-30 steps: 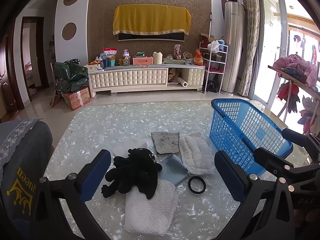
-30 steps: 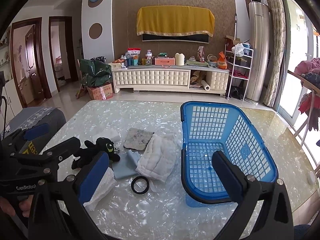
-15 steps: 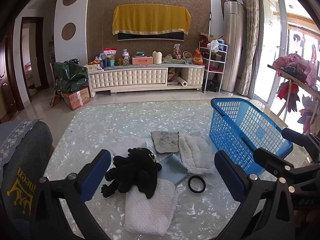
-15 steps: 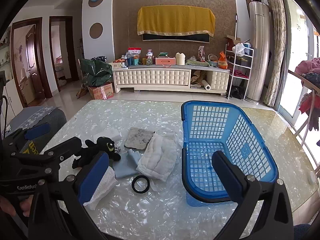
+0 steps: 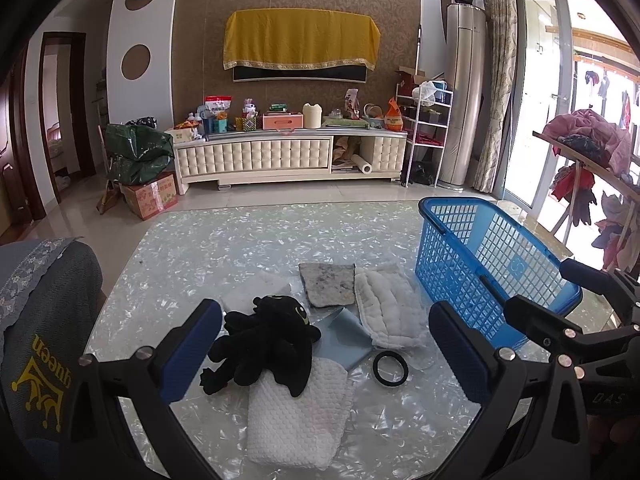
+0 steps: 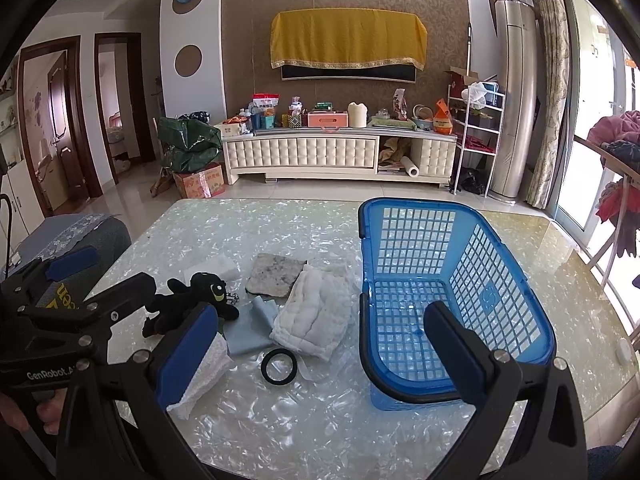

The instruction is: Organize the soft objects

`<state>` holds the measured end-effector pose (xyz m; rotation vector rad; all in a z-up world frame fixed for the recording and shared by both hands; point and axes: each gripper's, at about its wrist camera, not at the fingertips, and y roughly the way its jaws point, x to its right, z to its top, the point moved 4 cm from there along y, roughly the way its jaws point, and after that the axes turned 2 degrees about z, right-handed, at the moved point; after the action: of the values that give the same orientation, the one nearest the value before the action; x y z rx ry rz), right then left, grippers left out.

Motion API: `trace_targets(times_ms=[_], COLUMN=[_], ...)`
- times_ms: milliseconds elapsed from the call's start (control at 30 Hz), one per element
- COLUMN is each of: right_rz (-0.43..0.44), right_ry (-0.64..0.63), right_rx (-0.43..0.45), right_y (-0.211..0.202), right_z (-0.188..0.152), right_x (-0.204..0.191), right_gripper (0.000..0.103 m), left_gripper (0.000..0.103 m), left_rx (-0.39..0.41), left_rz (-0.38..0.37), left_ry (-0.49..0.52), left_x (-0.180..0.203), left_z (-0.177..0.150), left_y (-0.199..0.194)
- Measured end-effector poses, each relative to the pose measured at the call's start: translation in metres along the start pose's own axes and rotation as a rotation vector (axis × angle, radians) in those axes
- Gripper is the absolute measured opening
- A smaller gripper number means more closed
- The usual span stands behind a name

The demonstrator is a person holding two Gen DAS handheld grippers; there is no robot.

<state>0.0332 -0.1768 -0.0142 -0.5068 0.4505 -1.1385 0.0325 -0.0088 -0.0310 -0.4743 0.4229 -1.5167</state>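
A black plush toy (image 5: 268, 344) lies on a white waffle cloth (image 5: 296, 416), with a light blue cloth (image 5: 344, 340), a white quilted cloth (image 5: 388, 312), a grey speckled cloth (image 5: 328, 284) and a white sponge (image 5: 256, 292) around it. My left gripper (image 5: 324, 356) is open and empty, hovering just before the plush. My right gripper (image 6: 320, 352) is open and empty, in front of the empty blue basket (image 6: 448, 300). The plush (image 6: 196, 300) and cloths also show in the right wrist view.
A black ring (image 5: 390, 368) lies beside the cloths on the pearly table (image 5: 200, 264). A grey chair back (image 5: 40, 320) stands at the left edge. A TV cabinet (image 5: 288, 156) and clothes rack (image 5: 592, 168) stand beyond.
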Motion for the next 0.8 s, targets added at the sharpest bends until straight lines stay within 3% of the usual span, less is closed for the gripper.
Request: trace_targets(times_ms=[800], right_rz=[0.003], right_ry=[0.01], right_rx=[0.004], right_y=[-0.0016], right_z=[0.0013], right_x=[0.0039], right_gripper=[0.103], left_gripper=[0.103], left_rx=[0.001], left_rz=[-0.013], left_ry=[0.003], left_x=[-0.0019], left_z=[0.0037], left_y=[-0.0045])
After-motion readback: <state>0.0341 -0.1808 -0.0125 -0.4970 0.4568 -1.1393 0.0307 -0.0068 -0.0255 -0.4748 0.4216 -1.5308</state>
